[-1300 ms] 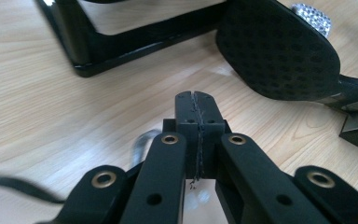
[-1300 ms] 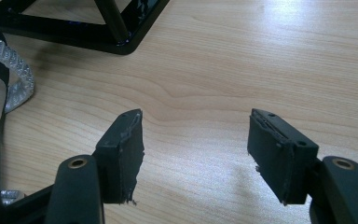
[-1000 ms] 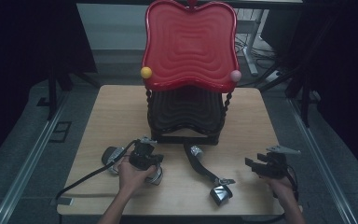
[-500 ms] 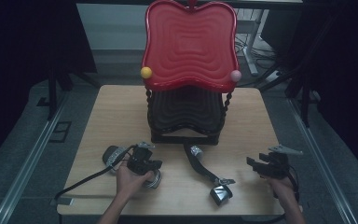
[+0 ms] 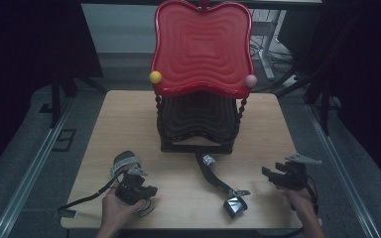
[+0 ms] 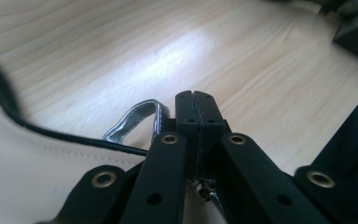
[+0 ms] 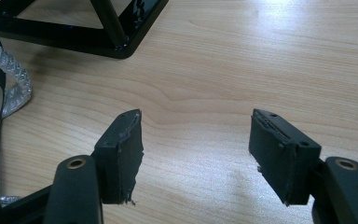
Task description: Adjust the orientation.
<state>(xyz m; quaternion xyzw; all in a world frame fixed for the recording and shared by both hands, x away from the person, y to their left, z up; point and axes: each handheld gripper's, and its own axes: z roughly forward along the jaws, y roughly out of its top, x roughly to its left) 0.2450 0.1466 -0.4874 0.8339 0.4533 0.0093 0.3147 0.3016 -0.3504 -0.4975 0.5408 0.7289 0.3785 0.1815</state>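
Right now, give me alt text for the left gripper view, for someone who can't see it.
The left claw is shut, its two black jaws pressed together above a pale wooden table. Just to its left lies a bent shiny silver metal loop at the edge of a cream leather piece with black trim.

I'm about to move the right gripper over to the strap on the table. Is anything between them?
Nothing visible. Bare table lies between the open right gripper and the strap. The black stand sits farther back, off that line.
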